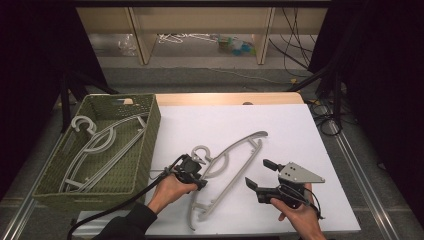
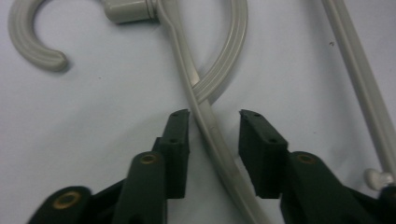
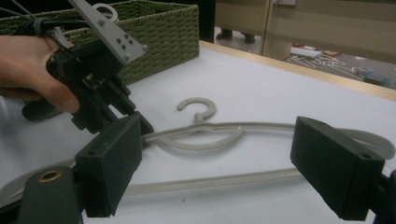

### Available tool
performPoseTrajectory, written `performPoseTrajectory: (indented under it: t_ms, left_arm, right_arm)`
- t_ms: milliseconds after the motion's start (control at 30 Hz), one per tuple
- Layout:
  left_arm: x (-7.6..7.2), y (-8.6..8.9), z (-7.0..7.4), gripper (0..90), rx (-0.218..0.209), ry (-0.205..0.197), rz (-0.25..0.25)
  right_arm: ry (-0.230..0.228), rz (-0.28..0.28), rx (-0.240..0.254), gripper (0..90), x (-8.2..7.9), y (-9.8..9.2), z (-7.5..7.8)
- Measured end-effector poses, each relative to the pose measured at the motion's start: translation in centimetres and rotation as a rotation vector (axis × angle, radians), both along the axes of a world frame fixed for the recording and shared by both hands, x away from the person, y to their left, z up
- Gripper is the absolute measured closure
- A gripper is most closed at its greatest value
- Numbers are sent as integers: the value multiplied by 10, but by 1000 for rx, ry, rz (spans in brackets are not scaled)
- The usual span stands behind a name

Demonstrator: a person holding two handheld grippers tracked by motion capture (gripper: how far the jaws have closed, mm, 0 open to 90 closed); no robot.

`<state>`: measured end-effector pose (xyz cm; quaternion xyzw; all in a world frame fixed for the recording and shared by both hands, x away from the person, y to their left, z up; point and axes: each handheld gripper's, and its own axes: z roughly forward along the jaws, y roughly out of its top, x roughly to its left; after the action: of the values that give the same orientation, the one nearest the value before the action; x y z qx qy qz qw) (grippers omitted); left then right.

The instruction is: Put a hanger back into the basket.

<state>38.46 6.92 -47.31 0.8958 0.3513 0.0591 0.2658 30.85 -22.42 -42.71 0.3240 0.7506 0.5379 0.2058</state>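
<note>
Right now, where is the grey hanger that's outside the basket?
In the high view the grey hanger lies flat mid-table, right of the green woven basket, between the left gripper, which straddles its arm near the hook, and the right gripper.

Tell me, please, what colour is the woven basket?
Olive green; the basket shows best in the high view.

Even overhead light brightens the white desk point(image 1: 280, 125) in the high view, while the surroundings at both sides fall into near-black. Shadows stay soft. Both gripper views are slightly soft, the near black jaws blurred, without glare.
</note>
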Motion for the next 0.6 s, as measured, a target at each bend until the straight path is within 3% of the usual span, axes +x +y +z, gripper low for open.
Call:
performPoseTrajectory:
  t_ms: [33, 67, 167, 267, 367, 433, 533, 600]
  left_arm:
    - [-1, -1, 0, 608, 17, -27, -3]
    - [-2, -2, 0, 623, 25, -29, -8]
    - [3, 3, 1, 702, 14, -15, -3]
    - [2, 2, 0, 715, 10, -27, 7]
    - [4, 4, 0, 727, -5, -11, 8]
    - [5, 5, 1, 747, 24, -12, -24]
    - [3, 4, 0, 768, 0, -27, -2]
    - [3, 4, 1, 780, 2, -19, -20]
  right_arm:
    - [0, -1, 0, 175, 0, 0, 0]
    - [-3, 3, 2, 175, 0, 1, 0]
    - [1, 5, -5, 175, 0, 2, 0]
    - [-4, 4, 2, 175, 0, 2, 0]
    - [-1, 6, -2, 175, 0, 1, 0]
    - [-1, 4, 6, 175, 0, 1, 0]
    - [-3, 8, 4, 175, 1, 1, 0]
    - [-7, 4, 4, 175, 1, 1, 1]
